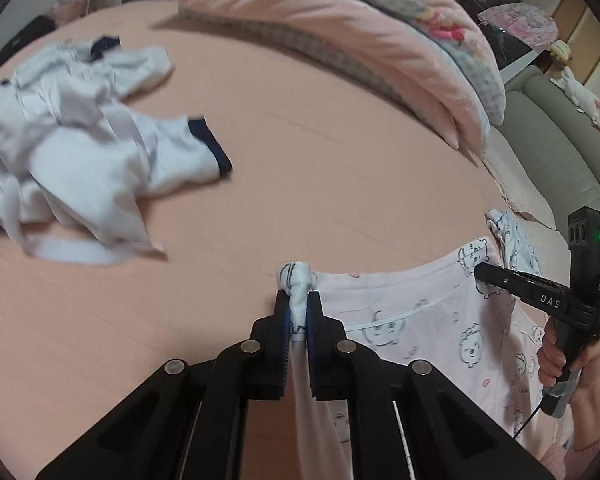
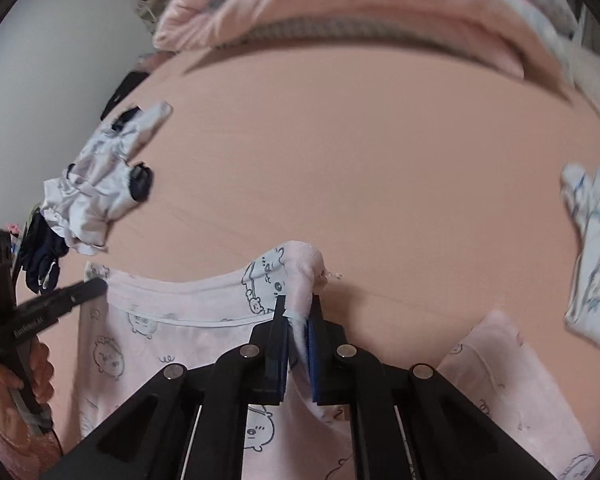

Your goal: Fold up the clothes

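Above a pink bed (image 1: pixel 300 168), the left gripper (image 1: pixel 298 312) and right gripper (image 2: pixel 298 316) each clench a pink printed garment (image 1: pixel 400 320) by its top edge — keeping that edge taut and level should give a clean fold.

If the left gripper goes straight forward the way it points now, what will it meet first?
Probably the bare pink bed sheet. The left gripper is shut on the pink printed garment, angled down at the sheet; depth is unclear. The white clothes pile lies off to the left.

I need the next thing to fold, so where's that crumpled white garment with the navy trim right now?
The white garment with navy trim lies bunched on the pink bedsheet, at the left of both wrist views, apart from the pink printed garment.
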`<state>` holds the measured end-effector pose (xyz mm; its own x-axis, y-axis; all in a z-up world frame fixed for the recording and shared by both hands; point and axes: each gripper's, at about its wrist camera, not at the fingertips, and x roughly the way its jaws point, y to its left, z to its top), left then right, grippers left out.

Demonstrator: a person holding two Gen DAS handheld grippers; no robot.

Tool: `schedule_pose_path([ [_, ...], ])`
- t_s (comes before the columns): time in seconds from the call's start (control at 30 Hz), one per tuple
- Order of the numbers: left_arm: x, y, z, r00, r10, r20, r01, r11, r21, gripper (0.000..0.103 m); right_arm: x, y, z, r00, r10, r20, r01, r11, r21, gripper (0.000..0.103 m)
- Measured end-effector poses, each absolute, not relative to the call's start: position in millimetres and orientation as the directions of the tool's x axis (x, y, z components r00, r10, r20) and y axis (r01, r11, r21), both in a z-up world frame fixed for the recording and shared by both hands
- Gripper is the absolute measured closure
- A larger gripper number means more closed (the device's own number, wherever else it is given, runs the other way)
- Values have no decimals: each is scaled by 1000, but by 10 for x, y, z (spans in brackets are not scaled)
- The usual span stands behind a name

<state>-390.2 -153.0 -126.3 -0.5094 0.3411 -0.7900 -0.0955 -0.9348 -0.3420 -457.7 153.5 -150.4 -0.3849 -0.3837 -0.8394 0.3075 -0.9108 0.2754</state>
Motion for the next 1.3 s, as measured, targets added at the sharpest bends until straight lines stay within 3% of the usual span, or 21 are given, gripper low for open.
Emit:
schedule_pose_path([
  [0.17, -4002, -1565, -1732, -432, 323, -842, -64, -942, -328, 94, -4839, 1518, -1902, -300, -373, -878, 259, -918, 301, 97],
  [0.37, -3957, -1819, -1265, -511, 286, -811, -22, -947, -320, 85, -4788, 1551, -1651, -348, -438, -829, 211, -898, 386, 88],
  [0.47, -3851, -1766, -1144, -506, 318, -801, -115, -946, -303, 84, -4628, 1654, -1413, -415, -450, -791, 167, -892, 420, 87],
  [0.57, -3832, -1486, -1184, -454, 369, -811, -217, -929, -300, 84, -4432, 1578, -1163, -488, -395, -779, 193, -919, 344, 87],
  [0.67, -3764, -1242, -1309, -366, 428, -826, -314, -892, -324, 84, -4378, 1205, -1207, -371, -429, -824, 318, -892, 322, 87],
  [0.8, -3774, -1143, -1539, -314, 351, -882, -329, -912, -246, 84, -4317, 788, -1533, -253, -364, -896, 410, -879, 241, 87],
  [0.97, -3844, -1586, -1401, -455, 163, -875, -117, -985, -123, 85, -4399, 840, -1657, -289, -280, -915, 366, -916, 165, 87],
  [1.13, -3692, -1294, -1347, -418, 353, -837, -310, -921, -234, 84, -4470, 1006, -1455, -328, -306, -894, 325, -925, 197, 87],
  [1.23, -3646, -1003, -1576, -390, 214, -896, -381, -923, -55, 84, -4561, 989, -1679, -237, -265, -935, 312, -932, 186, 87],
  [1.3, -3553, -1026, -1451, -422, 171, -890, -356, -935, -11, 83, -4567, 1005, -1703, -238, -259, -936, 292, -938, 185, 87],
])
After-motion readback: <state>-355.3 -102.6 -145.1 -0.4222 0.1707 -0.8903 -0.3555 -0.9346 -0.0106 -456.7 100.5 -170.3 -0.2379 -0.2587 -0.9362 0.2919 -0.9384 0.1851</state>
